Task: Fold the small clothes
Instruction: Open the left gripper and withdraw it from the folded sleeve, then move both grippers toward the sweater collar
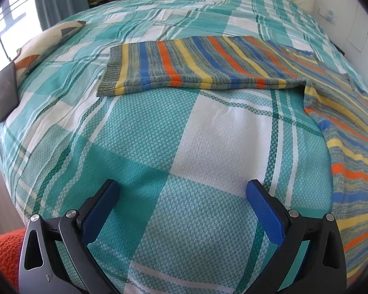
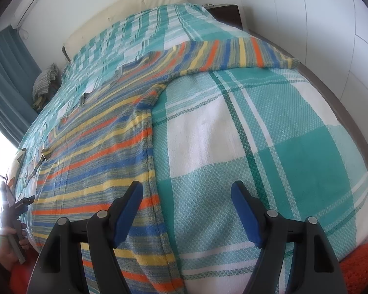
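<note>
A knitted sweater (image 1: 203, 63) striped in orange, yellow, blue and grey-green is laid flat on a bed covered by a teal-and-white plaid woven bedspread (image 1: 184, 147). In the left wrist view, 1 sleeve is seen stretched out across the bedspread, its ribbed cuff (image 1: 108, 73) at the left end, while the body of the garment runs down the right edge of the picture. In the right wrist view, the body (image 2: 98, 171) occupies the left half of the bed and the other sleeve (image 2: 233, 54) extends to the right near the far part of the bed.

The left gripper (image 1: 182, 188) is held above bare bedspread with its 2 blue-padded jaws spread wide; nothing is between them and the sleeve lies well beyond the fingertips.

The right gripper (image 2: 186, 191) is held with its jaws apart. The side seam of the sweater is seen between them, but the pads are not pressed on the fabric.

A dark flat phone (image 1: 6, 90) lies beside a patterned cushion (image 1: 44, 44) at the left edge of the bed. A cream padded headboard (image 2: 139, 7) is visible at the far end.
</note>
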The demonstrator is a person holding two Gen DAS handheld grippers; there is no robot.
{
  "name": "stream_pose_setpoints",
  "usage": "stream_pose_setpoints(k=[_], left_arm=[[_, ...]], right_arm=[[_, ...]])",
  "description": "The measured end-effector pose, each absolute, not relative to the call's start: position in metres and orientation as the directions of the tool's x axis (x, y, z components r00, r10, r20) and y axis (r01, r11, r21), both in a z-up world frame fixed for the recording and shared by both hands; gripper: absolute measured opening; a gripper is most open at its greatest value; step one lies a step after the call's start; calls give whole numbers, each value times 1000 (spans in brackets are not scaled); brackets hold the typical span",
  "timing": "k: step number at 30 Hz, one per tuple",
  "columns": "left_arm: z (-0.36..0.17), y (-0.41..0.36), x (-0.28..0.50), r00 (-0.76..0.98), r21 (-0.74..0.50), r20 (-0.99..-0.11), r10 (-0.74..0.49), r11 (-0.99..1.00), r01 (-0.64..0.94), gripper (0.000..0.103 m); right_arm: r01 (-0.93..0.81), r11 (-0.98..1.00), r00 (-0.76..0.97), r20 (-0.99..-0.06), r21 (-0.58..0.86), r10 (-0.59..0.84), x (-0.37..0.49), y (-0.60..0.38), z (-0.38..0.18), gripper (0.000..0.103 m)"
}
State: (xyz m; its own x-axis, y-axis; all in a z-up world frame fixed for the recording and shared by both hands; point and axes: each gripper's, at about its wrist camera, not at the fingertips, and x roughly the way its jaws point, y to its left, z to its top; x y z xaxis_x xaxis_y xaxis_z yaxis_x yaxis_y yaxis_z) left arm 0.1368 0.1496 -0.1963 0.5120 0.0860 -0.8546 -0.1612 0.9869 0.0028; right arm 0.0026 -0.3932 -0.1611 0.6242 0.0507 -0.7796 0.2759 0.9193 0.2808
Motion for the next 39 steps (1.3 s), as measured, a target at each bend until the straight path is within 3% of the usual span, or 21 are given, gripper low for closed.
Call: stream_pose_setpoints(k=[19,26,33,39], left_arm=[[-193,148,139,490,12,-868,78,991,-136,102],[-135,136,134,598,-36,-801,-27,999,-4,101],[-88,79,236,564,-25,-801,-200,953,303,102],[-113,51,352,470,4,-868,-160,944,329,101]], right_arm=[[274,919,626,-778,283,53,3,-392,-161,74],[239,929,673,-738,284,53,0,-389,-138,74],[55,981,698,-710,186,96,74,-400,-86,74],[-137,990,652,-748,40,120,203,-400,-57,74]])
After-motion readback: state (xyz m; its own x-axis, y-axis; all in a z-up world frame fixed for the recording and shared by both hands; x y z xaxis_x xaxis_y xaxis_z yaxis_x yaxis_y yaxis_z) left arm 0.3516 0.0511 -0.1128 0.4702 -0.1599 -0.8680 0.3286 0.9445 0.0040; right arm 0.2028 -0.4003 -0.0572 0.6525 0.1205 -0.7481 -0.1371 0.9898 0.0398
